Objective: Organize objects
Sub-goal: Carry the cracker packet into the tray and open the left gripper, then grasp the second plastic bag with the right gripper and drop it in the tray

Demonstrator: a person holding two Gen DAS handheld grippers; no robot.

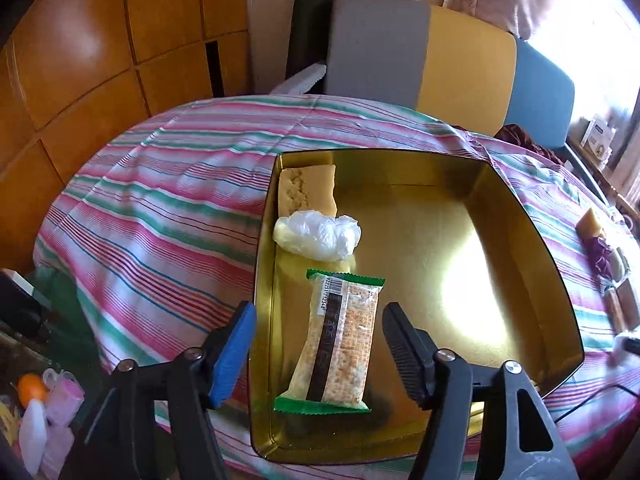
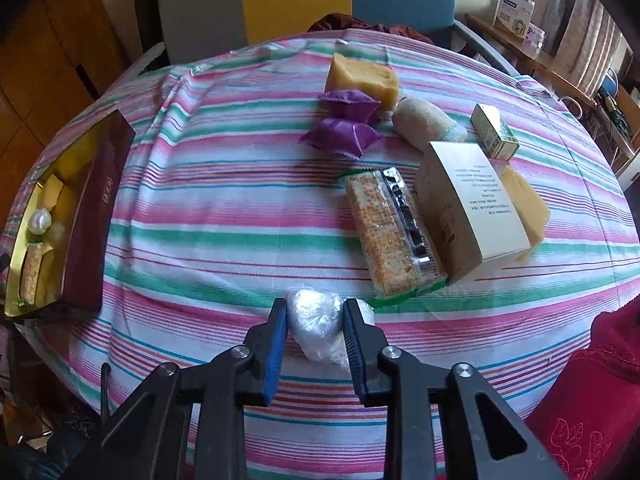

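A gold tin tray (image 1: 532, 280) sits on the striped tablecloth (image 1: 160, 208), and everything here is placed from it. Inside the tray, along its left wall, a green-edged cracker packet (image 1: 338, 340) lies flat with its long axis running from the near rim toward the far rim, barcode end pointing away. Just beyond it rests a clear-wrapped ball (image 1: 318, 236), and past that a pale yellow block (image 1: 308, 190) in the far left corner. The left gripper (image 1: 320, 356) hovers over the packet with its jaws spread wide on either side, touching nothing. Well to the right of the tray, the right gripper (image 2: 315, 340) is clamped on a second plastic-wrapped ball (image 2: 316, 328) at the tablecloth. Beyond it lie another cracker packet (image 2: 394, 236), long axis pointing away, a white carton (image 2: 472, 208) and two purple sachets (image 2: 344, 120).
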